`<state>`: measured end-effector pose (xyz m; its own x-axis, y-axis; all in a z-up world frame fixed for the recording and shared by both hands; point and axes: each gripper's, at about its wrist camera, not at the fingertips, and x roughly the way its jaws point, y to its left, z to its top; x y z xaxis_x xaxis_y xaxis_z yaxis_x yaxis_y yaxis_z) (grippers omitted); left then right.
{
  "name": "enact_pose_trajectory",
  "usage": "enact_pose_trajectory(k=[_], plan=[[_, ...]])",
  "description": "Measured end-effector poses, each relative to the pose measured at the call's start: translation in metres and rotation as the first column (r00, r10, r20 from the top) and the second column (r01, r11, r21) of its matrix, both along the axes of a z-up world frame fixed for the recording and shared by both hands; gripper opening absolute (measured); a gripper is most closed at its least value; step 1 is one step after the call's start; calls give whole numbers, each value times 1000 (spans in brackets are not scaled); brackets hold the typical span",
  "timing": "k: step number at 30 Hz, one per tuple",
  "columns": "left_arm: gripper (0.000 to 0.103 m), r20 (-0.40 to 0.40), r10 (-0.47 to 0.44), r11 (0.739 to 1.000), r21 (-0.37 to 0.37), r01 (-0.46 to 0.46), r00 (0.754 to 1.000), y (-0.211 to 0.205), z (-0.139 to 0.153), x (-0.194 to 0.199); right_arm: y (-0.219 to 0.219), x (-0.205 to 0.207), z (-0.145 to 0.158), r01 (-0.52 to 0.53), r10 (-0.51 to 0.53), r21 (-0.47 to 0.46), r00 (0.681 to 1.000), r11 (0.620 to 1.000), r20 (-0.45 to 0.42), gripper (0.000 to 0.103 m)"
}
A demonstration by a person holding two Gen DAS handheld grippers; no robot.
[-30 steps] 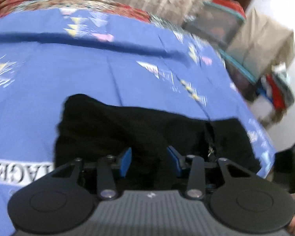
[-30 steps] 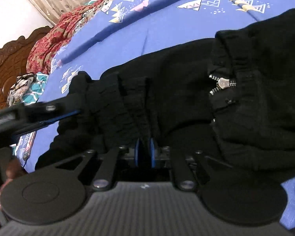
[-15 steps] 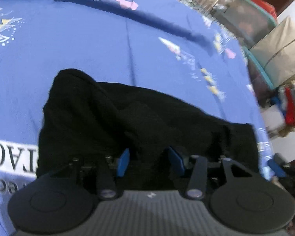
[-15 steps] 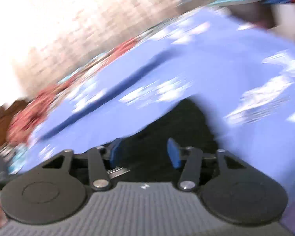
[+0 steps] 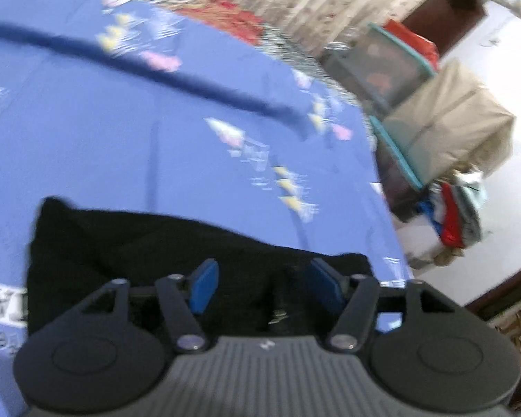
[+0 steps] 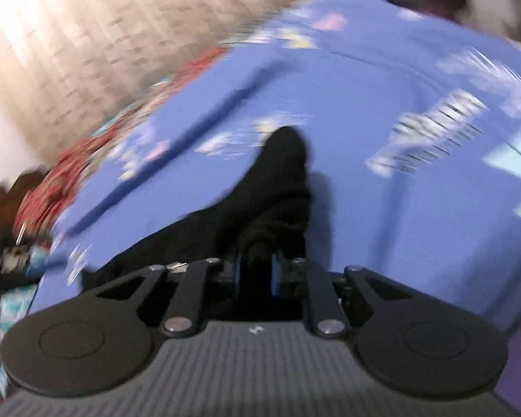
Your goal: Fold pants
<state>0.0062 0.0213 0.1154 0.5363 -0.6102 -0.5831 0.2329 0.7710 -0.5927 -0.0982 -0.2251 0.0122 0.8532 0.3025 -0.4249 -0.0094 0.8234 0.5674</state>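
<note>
Pinched a bunched fold of the black pants [image 6: 260,208] in the closing right gripper [image 6: 255,274] to drag it over the bed [image 6: 382,208], left gripper [image 5: 262,286] opening empty above them.

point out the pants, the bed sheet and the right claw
pants [image 5: 149,243], left wrist view, flat black cloth
bed sheet [image 5: 121,132], left wrist view, bare blue part
right claw [image 6: 256,272], right wrist view, between fingertips, closing on pants
</note>
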Motion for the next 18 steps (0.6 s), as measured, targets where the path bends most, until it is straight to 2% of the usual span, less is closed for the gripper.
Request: enact_pose_trajectory(k=[2,5,7,9,11,12,14,16,18], plan=[[79,5,-75,997,15,75,997,-25,9,3,25,1,9,-86,88,-55,995,995,37,18],[88,12,-170,981,92,169,985,-65,17,6,59,3,17,-169,185,-205,981,964,60,18],[95,3,-234,958,170,230,972,-92,18,12,70,2,16,-197,219,-240,973,950,67,18],[96,-25,-265,929,260,262,964,-113,11,19,72,0,16,-213,236,-235,969,948,72,18],[92,-77,-230,917,318,242,970,-121,-4,29,72,-3,17,-215,240,-236,968,948,80,18],[92,-119,-198,923,312,226,973,-119,-14,35,72,-6,19,-211,236,-237,968,948,84,18],[91,-208,-132,957,228,179,969,-104,-31,45,69,-8,18,-197,222,-232,971,952,84,18],[91,-256,-79,985,128,115,963,-82,-42,47,65,-8,16,-183,204,-212,976,960,79,18],[92,-273,-23,997,70,44,962,-59,-46,45,61,-4,14,-175,190,-183,979,967,69,18]])
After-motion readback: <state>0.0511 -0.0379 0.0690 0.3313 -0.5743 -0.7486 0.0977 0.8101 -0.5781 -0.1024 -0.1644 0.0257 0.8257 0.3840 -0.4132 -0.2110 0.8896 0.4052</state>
